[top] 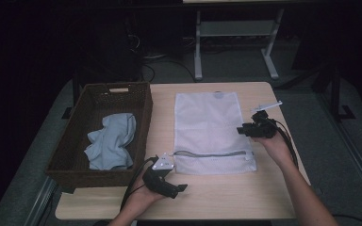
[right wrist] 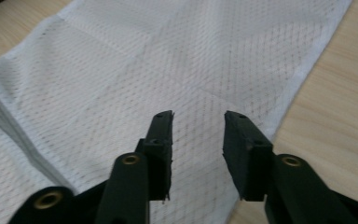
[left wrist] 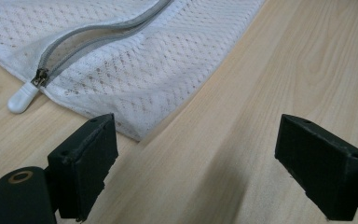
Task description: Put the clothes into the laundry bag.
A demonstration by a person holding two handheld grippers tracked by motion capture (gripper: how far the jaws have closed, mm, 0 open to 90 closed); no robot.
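Dark floor lies all around the wooden table (top: 217,197), and a white mesh bag (top: 209,132) lies flat in the middle, its long side running from the near edge to the far edge. The right gripper (right wrist: 198,126) is partly spread over the bag's right edge, pinching nothing. The left gripper (left wrist: 196,154) is wide apart by the bag's near left corner, just beside the zipper pull (left wrist: 22,98).

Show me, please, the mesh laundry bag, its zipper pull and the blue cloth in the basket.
mesh laundry bag (top: 207,120), high view, middle of its mesh.
zipper pull (left wrist: 21,99), left gripper view, white tab.
blue cloth (top: 111,141), high view, its middle.
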